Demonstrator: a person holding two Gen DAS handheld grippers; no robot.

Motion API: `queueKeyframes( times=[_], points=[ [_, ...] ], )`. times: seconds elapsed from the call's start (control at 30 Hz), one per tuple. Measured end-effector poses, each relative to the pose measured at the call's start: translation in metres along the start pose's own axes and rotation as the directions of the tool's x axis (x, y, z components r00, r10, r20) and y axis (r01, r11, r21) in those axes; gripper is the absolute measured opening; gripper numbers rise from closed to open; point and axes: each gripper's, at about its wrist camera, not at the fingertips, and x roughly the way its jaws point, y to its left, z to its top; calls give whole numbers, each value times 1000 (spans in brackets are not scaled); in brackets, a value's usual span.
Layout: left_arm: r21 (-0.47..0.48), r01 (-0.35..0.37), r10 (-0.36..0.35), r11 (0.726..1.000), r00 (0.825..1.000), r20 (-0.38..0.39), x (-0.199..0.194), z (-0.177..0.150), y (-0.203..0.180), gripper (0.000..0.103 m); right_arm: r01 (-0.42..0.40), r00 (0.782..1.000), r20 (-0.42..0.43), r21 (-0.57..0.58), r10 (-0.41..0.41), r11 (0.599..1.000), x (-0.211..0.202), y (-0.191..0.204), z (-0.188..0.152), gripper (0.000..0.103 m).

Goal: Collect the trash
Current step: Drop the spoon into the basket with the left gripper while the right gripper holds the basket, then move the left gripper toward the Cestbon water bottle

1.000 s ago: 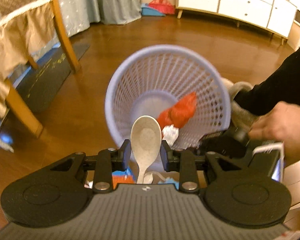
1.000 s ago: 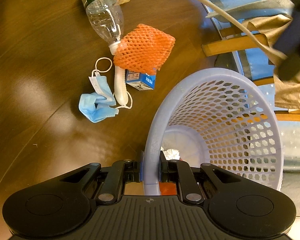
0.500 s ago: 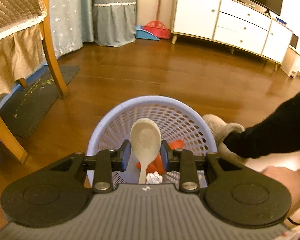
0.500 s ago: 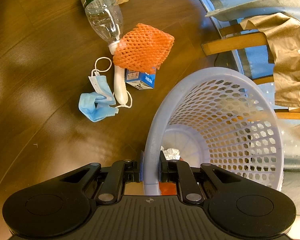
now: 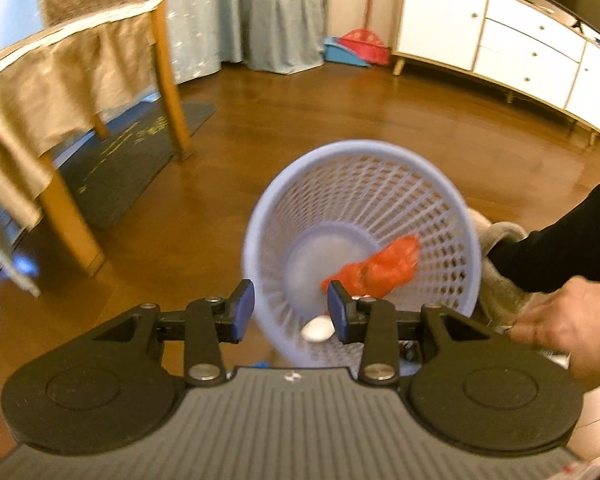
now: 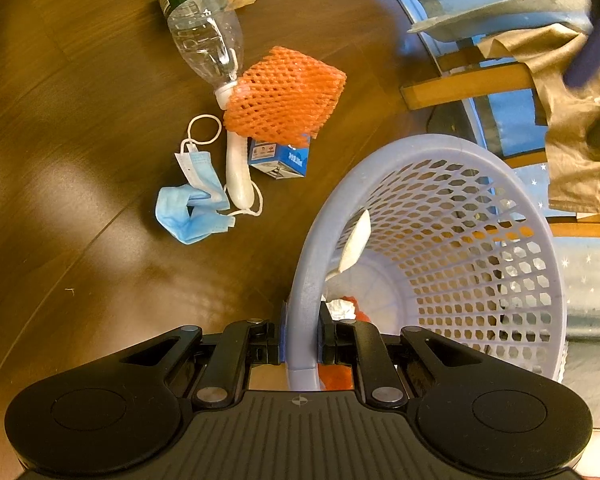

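Your right gripper (image 6: 302, 344) is pinching the near rim of the lavender basket (image 6: 452, 216), tilting it. Your left gripper (image 5: 291, 312) is hanging spread wide and empty in front of the basket's mouth. Inside, the pale spoon (image 6: 356, 242) is lying against the wall, with crumpled paper (image 6: 340, 308) and orange netting (image 5: 374, 270) near the bottom. On the floor, left of the basket, a blue mask (image 6: 192, 210), a small carton (image 6: 280, 158), an orange foam net (image 6: 284, 98) and, farthest, a plastic bottle (image 6: 200, 20) are lying.

Brown wooden floor (image 5: 300, 128), white sideboard (image 5: 500, 40), wooden chair (image 5: 100, 80), grey curtains (image 5: 284, 12)
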Motion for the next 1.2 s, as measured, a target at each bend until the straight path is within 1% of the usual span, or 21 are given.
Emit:
queueKeyframes(
  times=[0.13, 0.27, 0.4, 0.53, 0.67, 0.87, 1.07, 1.2],
  points=[
    [-15, -53, 53, 998, 998, -22, -11, -18, 9, 34, 0, 1000, 0, 3, 0, 1000, 0, 0, 0, 10],
    [-32, -102, 101, 994, 995, -23, -23, -31, 15, 35, -1, 1000, 0, 1, 1, 1000, -1, -1, 0, 10],
    [-23, -126, 125, 992, 992, -33, -27, -50, 15, 38, 1, 1000, -1, -1, -1, 1000, -1, -1, -1, 10],
    [-21, -132, 131, 991, 989, -63, -25, -74, 17, 42, 6, 1000, -2, -1, -6, 1000, -1, -2, -1, 10],
    [-22, -142, 140, 990, 986, -87, -27, -101, 17, 50, 6, 1000, -1, 2, -6, 1000, 0, -2, 1, 10],
    [3, -141, 140, 990, 980, -138, -24, -131, 12, 51, 7, 1000, -2, -1, -7, 1000, -1, -1, 4, 10],
    [13, -131, 131, 991, 979, -155, -22, -152, 8, 55, 8, 1000, -1, -13, -8, 1000, -1, 0, 6, 10],
    [49, -128, 135, 991, 977, -165, -15, -161, 3, 57, 10, 1000, -1, -15, -10, 1000, -2, 0, 7, 10]
  ],
)
